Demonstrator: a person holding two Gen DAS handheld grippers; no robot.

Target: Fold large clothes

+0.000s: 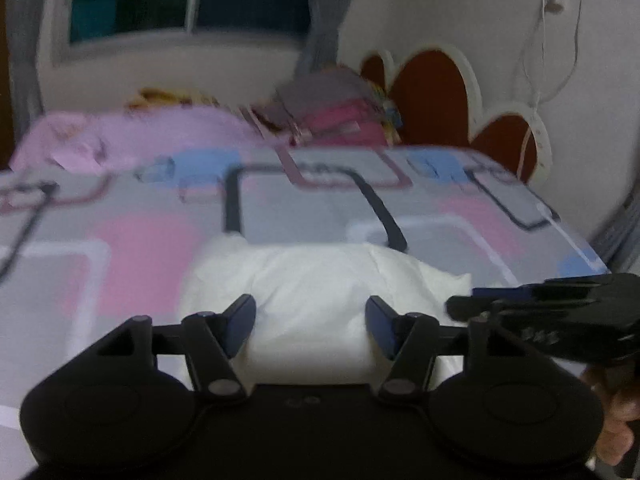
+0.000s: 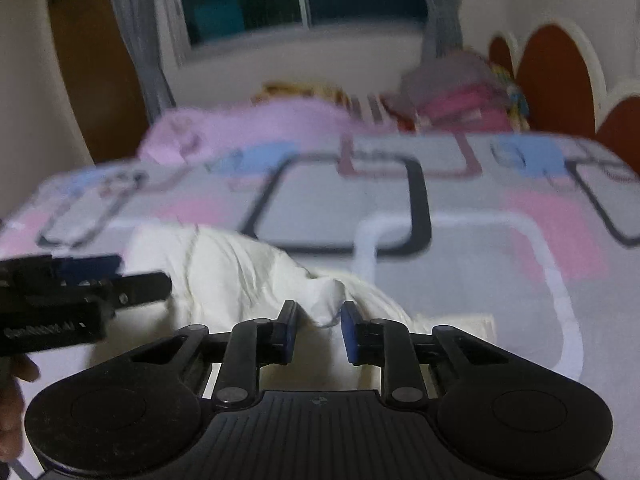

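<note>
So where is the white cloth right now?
The white cloth lies bunched on the patterned bedspread at the near edge of the bed, right in front of both grippers in both wrist views, far from the pink blanket.

garment (image 1: 320, 280) lies on bed (image 1: 460, 216), pillow (image 1: 132, 136) behind.
</note>
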